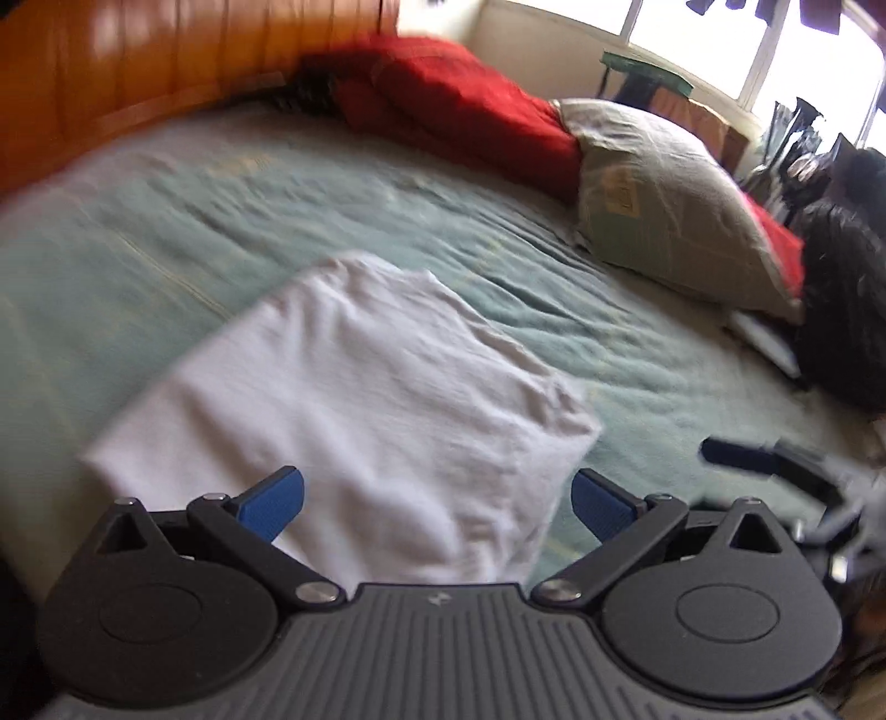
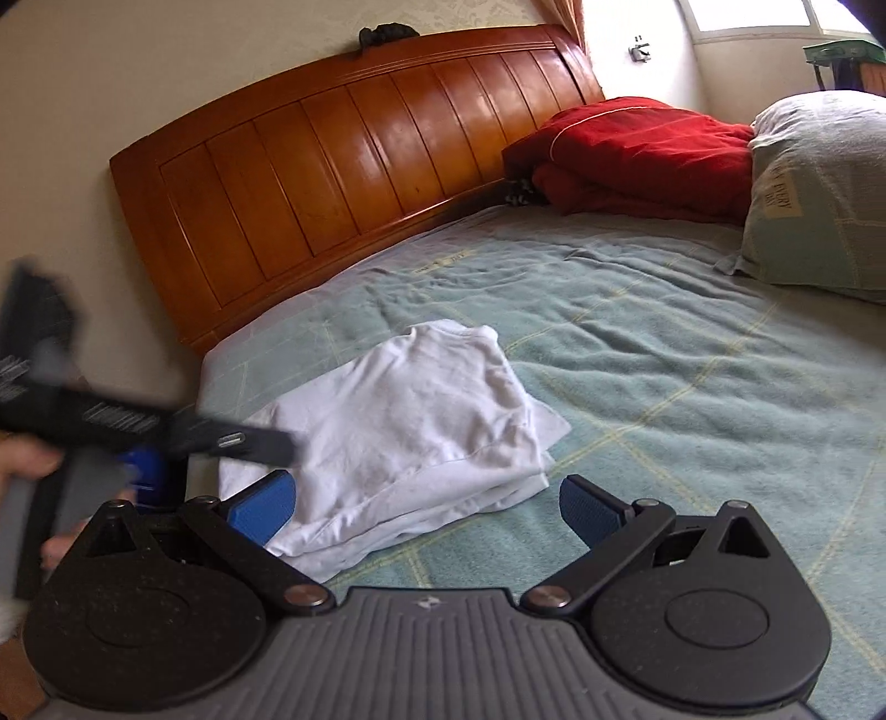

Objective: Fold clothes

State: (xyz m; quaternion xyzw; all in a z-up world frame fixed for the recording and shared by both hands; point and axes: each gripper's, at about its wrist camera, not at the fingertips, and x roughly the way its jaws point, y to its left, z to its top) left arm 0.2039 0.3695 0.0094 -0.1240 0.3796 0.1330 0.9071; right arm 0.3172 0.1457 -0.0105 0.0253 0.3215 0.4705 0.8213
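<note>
- The white garment (image 2: 410, 426) lies folded into a compact, layered rectangle on the green bed cover (image 2: 664, 354), near the foot-side edge of the bed and well apart from the pillows; its stacked edges show along the near side in the right wrist view.
- The right tool (image 2: 426, 507) is held just short of the garment's near edge, fingers spread wide and empty; its left blue pad (image 2: 266, 507) sits over the garment's near corner, though contact cannot be judged, and the right blue pad (image 2: 592, 507) sits over bare bed cover beside it.
- The left tool (image 1: 437, 501) hovers above the same garment (image 1: 354, 410), which fills the space between and ahead of its fingers; the fingers are spread wide and hold nothing. This view is motion-blurred.
- In the right wrist view the left tool (image 2: 260, 443) appears as a blurred dark shape crossing the garment's left edge, with part of a hand (image 2: 27, 465) behind it.
- In the left wrist view the right tool (image 1: 736, 451) shows at the lower right, off the garment and over the bed cover.
- A grey-green pillow (image 1: 670, 205) and a red folded blanket (image 2: 637, 155) lie at the far side of the bed, the pillow resting partly against the blanket.
- A wooden headboard (image 2: 354, 160) closes the bed on the left; a window (image 1: 692, 39) stands behind the pillow.
</note>
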